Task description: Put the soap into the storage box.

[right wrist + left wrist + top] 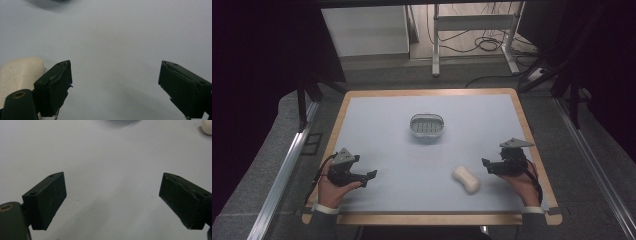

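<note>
My left gripper [371,176] sits low over the pale blue-grey mat [382,125] near my left front corner of the table, jaws spread wide with nothing between them. In the left gripper view [112,197] I see bare mat across the whole gap between the two black pads, neither pad touching anything. At the top right corner of that view is a sliver of the cream-coloured, peanut-shaped bar of soap [207,127], well apart from this gripper.

My right gripper [485,165] is on the right side of the mat, also opened wide and holding nothing. In the right gripper view [115,85] the gap between its jaws shows only mat. The soap bar [18,75] lies just outside the jaw at that view's left, very near it; whether they touch I cannot tell. From the high view the soap [466,179] lies flat on the mat just beside and slightly nearer to me than the right gripper's jaws.

Farther out, toward the middle of the mat, stands a small oval grey soap dish with a slotted floor [427,125], well apart from both grippers and from the soap. The mat covers a light wooden table [532,145].
</note>
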{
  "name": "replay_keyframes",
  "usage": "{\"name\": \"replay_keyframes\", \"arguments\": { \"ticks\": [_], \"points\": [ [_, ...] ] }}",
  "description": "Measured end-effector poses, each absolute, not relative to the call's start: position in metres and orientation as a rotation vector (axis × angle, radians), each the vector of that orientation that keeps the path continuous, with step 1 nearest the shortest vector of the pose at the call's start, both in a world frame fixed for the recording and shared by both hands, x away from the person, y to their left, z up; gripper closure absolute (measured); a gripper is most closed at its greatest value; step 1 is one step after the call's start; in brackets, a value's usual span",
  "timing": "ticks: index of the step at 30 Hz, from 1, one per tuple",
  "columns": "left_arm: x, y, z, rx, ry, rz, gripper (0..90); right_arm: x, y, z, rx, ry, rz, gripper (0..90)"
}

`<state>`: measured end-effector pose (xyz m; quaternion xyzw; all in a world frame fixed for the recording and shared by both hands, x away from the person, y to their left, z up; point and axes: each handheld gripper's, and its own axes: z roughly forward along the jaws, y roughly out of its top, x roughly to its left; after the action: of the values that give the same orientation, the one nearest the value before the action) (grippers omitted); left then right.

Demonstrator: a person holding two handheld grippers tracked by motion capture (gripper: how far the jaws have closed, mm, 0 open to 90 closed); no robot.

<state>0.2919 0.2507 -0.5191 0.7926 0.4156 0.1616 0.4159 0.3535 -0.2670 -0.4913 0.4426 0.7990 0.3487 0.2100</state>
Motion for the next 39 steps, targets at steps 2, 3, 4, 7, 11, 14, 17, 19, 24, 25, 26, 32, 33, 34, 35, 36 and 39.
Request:
{"name": "replay_keyframes", "arguments": {
  "ticks": [2, 3, 4, 7, 11, 14, 17, 19, 24, 25, 26, 32, 33, 34, 35, 36, 39],
  "points": [
    [0.293, 0.25, -0.521, 2.003, 1.043, 0.413, 7.4, 0.353, -0.266, -0.491, 1.228, 2.224, 0.993, 12.0],
    [0.293, 0.25, -0.521, 2.009, 1.042, 0.418, 7.4, 0.353, -0.266, -0.491, 1.231, 2.229, 0.99, 12.0],
    [0.293, 0.25, -0.521, 2.008, 1.04, 0.419, 7.4, 0.353, -0.265, -0.49, 1.226, 2.24, 0.977, 12.0],
    [0.293, 0.251, -0.519, 1.993, 1.036, 0.411, 8.0, 0.353, -0.26, -0.486, 1.215, 2.272, 0.927, 12.5],
    [0.291, 0.254, -0.517, 1.981, 1.031, 0.405, 8.3, 0.351, -0.253, -0.472, 1.179, 2.314, 0.898, 13.6],
    [0.29, 0.254, -0.516, 1.976, 1.032, 0.404, 8.4, 0.352, -0.246, -0.464, 1.139, 2.363, 0.878, 14.9],
    [0.288, 0.253, -0.517, 1.979, 1.032, 0.398, 8.4, 0.355, -0.24, -0.458, 1.119, 2.393, 0.86, 14.9],
    [0.287, 0.252, -0.517, 1.979, 1.027, 0.396, 8.7, 0.357, -0.236, -0.456, 1.108, 2.409, 0.845, 14.9],
    [0.285, 0.248, -0.519, 1.975, 1.024, 0.381, 8.9, 0.359, -0.225, -0.454, 1.074, 2.456, 0.797, 16.2],
    [0.285, 0.248, -0.519, 1.975, 1.024, 0.381, 8.9, 0.359, -0.225, -0.454, 1.074, 2.456, 0.797, 16.2],
    [0.285, 0.248, -0.519, 1.972, 1.029, 0.387, 9.0, 0.357, -0.218, -0.453, 1.064, 2.479, 0.784, 16.8],
    [0.285, 0.248, -0.521, 1.978, 1.024, 0.394, 9.3, 0.355, -0.202, -0.459, 1.044, 2.541, 0.72, 17.4],
    [0.285, 0.247, -0.522, 1.989, 1.021, 0.396, 9.6, 0.355, -0.201, -0.46, 1.043, 2.545, 0.717, 17.9],
    [0.285, 0.247, -0.522, 1.989, 1.021, 0.396, 9.6, 0.355, -0.199, -0.46, 1.043, 2.549, 0.705, 18.3],
    [0.285, 0.244, -0.523, 1.99, 1.011, 0.384, 9.6, 0.355, -0.197, -0.461, 1.043, 2.552, 0.704, 18.7],
    [0.285, 0.244, -0.523, 1.988, 1.009, 0.381, 9.6, 0.354, -0.195, -0.461, 1.049, 2.559, 0.704, 19.0],
    [0.286, 0.244, -0.523, 1.987, 1.011, 0.382, 9.6, 0.352, -0.191, -0.464, 1.06, 2.588, 0.668, 20.2]
  ]
}}
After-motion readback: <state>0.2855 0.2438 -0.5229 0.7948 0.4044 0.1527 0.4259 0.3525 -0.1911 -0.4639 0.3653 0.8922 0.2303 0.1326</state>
